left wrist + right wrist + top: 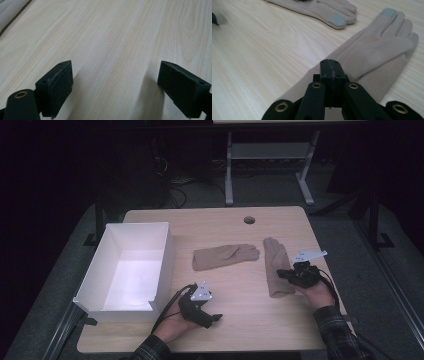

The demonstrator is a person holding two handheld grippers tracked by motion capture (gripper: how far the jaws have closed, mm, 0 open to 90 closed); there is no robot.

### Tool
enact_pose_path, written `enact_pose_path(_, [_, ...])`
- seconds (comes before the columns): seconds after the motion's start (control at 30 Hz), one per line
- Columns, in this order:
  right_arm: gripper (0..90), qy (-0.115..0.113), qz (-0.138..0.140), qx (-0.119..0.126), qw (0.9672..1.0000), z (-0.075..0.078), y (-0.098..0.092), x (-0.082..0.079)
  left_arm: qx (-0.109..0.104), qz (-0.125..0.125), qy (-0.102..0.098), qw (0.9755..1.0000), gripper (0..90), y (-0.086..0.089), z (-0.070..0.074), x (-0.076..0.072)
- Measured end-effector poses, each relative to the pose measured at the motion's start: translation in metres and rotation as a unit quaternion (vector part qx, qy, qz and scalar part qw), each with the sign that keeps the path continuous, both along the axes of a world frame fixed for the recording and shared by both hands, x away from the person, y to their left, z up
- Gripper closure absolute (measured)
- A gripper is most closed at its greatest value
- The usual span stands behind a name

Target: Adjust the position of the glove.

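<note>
Resting on the bench (235, 290), the right tool (331, 67) had its jaws pressed together over a tan glove (377, 50); the left tool (115, 85) stood wide apart beside a white box (165, 245).

A light wooden table (215, 222) stands on dark grey carpet (345, 245); a grey metal frame (270, 165) stands behind in dim light.

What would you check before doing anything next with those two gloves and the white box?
1. Right gripper jaws shut over near glove: ok; whether cloth is pinched: cannot tell.
2. Left gripper open, nothing between its jaws: ok.
3. Far glove lies flat, apart from the near one: ok.
4. White box open on top, nothing inside: ok.
5. Table bare between gloves and box: ok.
</note>
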State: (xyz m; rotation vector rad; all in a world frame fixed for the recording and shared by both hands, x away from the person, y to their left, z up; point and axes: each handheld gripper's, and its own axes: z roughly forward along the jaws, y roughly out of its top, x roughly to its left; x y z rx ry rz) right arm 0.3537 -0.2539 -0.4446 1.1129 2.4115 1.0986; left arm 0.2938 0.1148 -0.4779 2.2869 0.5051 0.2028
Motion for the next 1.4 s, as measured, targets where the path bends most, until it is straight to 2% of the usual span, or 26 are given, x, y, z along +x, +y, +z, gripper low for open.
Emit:
enact_pose_path(0.57, [90.0,0.012,-0.032,-0.012,0.9994,-0.019,-0.009,0.029,0.003,-0.001,0.000,1.0000,12.2,0.000,0.000,0.000])
enact_pose_path(0.6, [90.0,0.024,-0.033,-0.012,0.9991,-0.023,-0.009,0.031,0.003,-0.001,0.000,1.0000,12.2,0.000,0.000,0.000])
enact_pose_path(0.67, [90.0,0.025,-0.033,-0.008,0.9991,-0.024,-0.009,0.032,0.003,-0.001,0.000,1.0000,12.2,0.000,0.000,0.000])
enact_pose_path(0.8, [90.0,0.019,-0.030,-0.018,0.9992,-0.024,-0.009,0.030,0.003,-0.001,0.000,1.0000,12.2,0.001,0.000,0.000])
enact_pose_path(1.1, [90.0,0.021,-0.029,-0.021,0.9991,-0.024,-0.008,0.027,0.003,-0.001,0.000,1.0000,12.3,0.001,0.000,-0.001])
enact_pose_path(1.4, [90.0,0.023,-0.023,-0.031,0.9990,-0.022,-0.006,0.013,0.003,-0.001,-0.001,1.0000,12.3,0.001,0.000,-0.001])
